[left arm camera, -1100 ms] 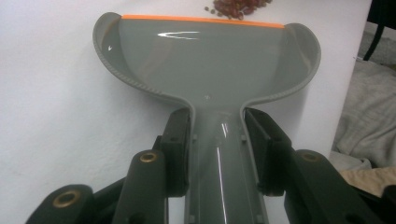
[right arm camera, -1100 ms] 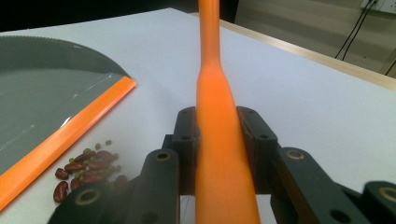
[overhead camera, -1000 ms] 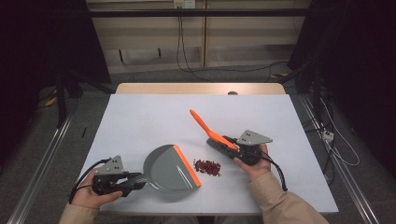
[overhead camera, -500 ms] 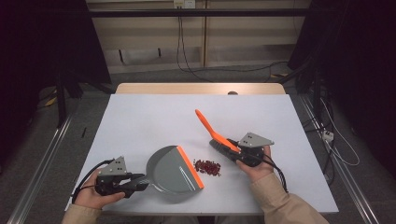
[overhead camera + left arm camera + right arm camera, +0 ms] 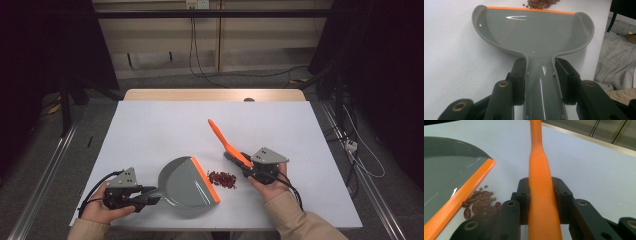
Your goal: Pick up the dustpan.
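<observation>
Looking down on the white table (image 5: 150, 130), we see 2 grippers at its near side: the left gripper (image 5: 150, 196) has its jaws clamped on the handle of the grey dustpan (image 5: 187, 182), which lies flat near the near edge with its orange lip facing right toward the beans (image 5: 222, 179). We find that small pile of dark red beans just beside the lip, between the dustpan and the right gripper (image 5: 245, 165). That right gripper is clenched around the orange brush (image 5: 222, 139), whose handle slants up and away toward the far left.
</observation>
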